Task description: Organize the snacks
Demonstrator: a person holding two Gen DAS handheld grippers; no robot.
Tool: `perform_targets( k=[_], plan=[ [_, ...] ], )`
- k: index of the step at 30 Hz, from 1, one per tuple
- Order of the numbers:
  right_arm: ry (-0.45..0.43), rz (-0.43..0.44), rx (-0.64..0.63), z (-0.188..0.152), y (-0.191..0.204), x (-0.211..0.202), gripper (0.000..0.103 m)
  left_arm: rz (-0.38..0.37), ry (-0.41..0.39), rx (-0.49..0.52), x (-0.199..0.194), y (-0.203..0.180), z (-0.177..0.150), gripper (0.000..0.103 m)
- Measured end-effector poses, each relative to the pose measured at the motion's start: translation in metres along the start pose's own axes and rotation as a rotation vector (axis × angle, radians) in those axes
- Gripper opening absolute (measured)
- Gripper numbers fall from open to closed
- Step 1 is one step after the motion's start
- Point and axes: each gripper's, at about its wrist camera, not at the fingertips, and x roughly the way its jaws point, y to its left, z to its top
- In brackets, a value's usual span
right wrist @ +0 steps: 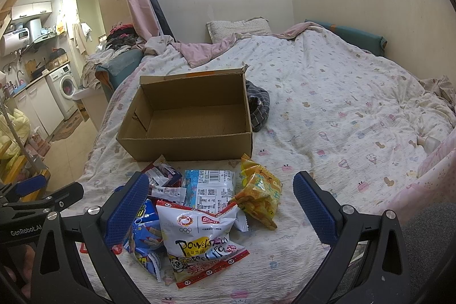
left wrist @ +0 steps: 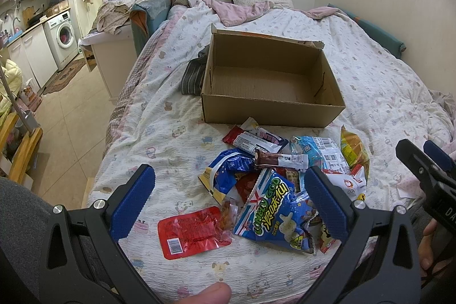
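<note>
Snacks [left wrist: 285, 178] lie heaped on the patterned quilt [left wrist: 384, 81] just in front of an open cardboard box [left wrist: 270, 84], whose inside is bare. In the left wrist view the left gripper [left wrist: 228, 201] hovers over the near side of the heap with its blue fingers wide apart, clamping nothing; a blue "Lonely God" bag [left wrist: 279, 212] sits between them and a flat red packet [left wrist: 193, 230] lies apart to the left. The right gripper [right wrist: 222, 207] is likewise spread open above a white bag [right wrist: 199, 238] (Olympic rings printed on it), with a yellow bag [right wrist: 259, 195] and a pale blue packet [right wrist: 211, 190] just beyond. A striped dark cloth [right wrist: 259, 104] lies touching the box's side.
</note>
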Motion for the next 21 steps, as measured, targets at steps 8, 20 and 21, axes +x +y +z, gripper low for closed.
perform_targets(
  k=[8,20,21],
  plan=[
    [0.0,0.0,0.001,0.0005,-0.0002,-0.0003,0.103,0.0,0.001,0.0,-0.0001,0.0002,0.0003,0.103],
    [0.001,0.001,0.003,0.0014,-0.0014,-0.0004,0.103,-0.001,0.002,0.001,-0.0001,0.0005,0.0005,0.103],
    [0.0,0.0,0.003,0.0015,-0.0014,-0.0004,0.103,-0.001,0.002,-0.001,0.0001,0.0001,0.0001,0.103]
  ],
)
